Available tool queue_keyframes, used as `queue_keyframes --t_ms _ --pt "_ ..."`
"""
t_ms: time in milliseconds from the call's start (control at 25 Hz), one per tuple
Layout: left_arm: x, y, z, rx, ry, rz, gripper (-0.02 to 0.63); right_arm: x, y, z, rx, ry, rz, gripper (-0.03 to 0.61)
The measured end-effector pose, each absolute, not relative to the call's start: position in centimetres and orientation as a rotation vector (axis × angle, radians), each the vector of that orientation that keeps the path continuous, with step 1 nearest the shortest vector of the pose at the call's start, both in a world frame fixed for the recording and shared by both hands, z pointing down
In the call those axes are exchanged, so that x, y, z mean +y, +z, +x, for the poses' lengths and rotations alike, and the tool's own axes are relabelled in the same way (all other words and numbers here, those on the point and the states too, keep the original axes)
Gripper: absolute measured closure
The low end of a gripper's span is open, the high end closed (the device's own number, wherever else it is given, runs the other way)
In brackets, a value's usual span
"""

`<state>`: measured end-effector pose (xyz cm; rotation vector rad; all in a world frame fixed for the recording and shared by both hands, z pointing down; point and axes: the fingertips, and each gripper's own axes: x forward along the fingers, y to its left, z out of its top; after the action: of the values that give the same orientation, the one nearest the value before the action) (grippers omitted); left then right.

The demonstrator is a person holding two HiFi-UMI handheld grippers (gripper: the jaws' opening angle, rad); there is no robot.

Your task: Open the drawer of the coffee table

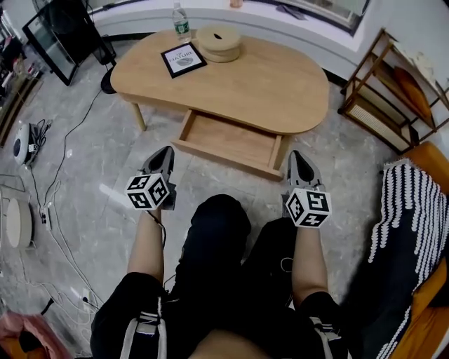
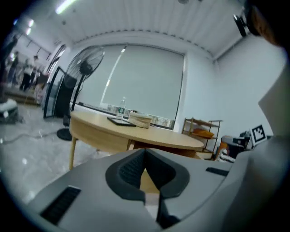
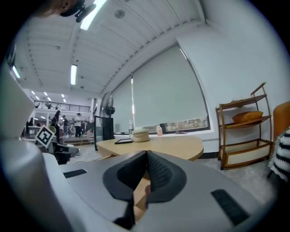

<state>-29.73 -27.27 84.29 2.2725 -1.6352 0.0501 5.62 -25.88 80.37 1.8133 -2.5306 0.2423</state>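
Black pads pressed together on the left claw [image 2: 145,152], nothing between them; likewise on the right claw [image 3: 146,154], shut and empty. Both held roughly level above the knees, one near each front corner of the drawer [image 1: 228,144]. Drawer pulled well out from under the pale wooden desk [image 1: 273,95]. Farther back on the desk: framed "NATURE" print [image 1: 184,59], round wooden box [image 1: 218,43], water bottle [image 1: 181,21]. Off right, a wooden shelf rack [image 1: 393,91].
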Motion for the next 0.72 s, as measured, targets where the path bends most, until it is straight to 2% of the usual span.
queue_keyframes --t_ms 160,560,720 --pt "-28.0 77.6 -26.1 -1.754 0.180 2.402 0.594 -27.0 76.8 5.5 -2.471 0.225 1.972 0.566" --pt "-33.4 68.8 -18.2 -1.626 0.073 2.508 0.594 -31.7 69.6 3.6 -2.480 0.125 2.004 0.566" --pt "-38.5 61.4 -16.2 -1.601 0.119 2.558 0.594 -36.1 61.7 4.6 -2.449 0.118 2.005 0.566"
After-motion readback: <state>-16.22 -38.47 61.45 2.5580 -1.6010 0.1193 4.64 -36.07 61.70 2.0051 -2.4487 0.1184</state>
